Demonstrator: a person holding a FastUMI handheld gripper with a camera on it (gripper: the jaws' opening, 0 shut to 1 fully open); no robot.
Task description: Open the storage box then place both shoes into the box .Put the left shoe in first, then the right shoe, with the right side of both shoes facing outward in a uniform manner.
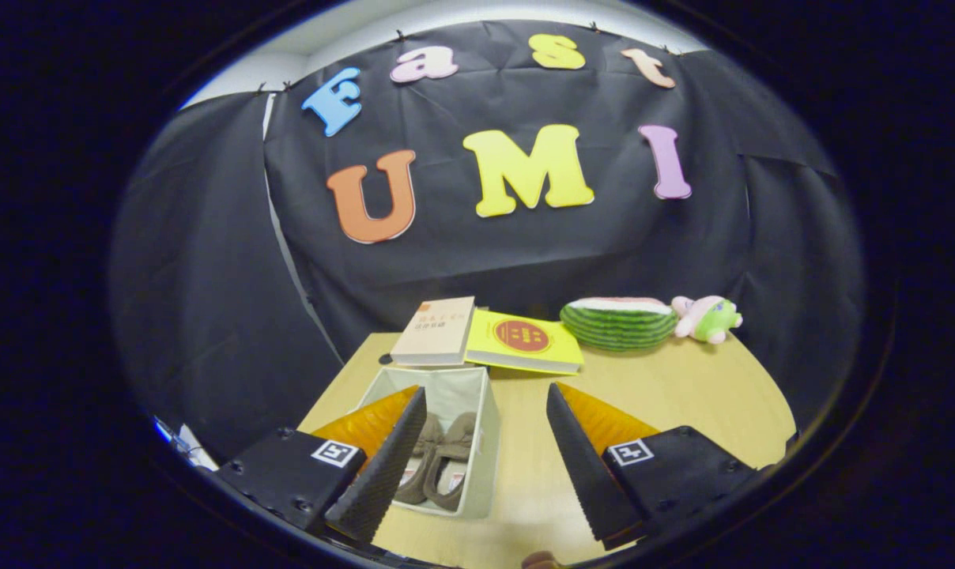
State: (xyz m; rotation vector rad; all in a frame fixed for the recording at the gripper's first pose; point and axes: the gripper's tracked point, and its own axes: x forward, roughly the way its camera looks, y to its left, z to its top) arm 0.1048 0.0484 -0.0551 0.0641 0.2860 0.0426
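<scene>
Storage box [484, 442] sits open on the table [683, 395], partly behind my left finger, with both shoes [439, 462] lying inside, seemingly side by side; my gripper [485, 450] is spread wide with nothing pinched, above the box's right wall

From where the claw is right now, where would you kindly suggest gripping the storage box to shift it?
Probably the near right wall of the storage box, from above: the box is open-topped, that thin upright rim stands between the open claw fingers, and both shoes lie clear inside.
</scene>
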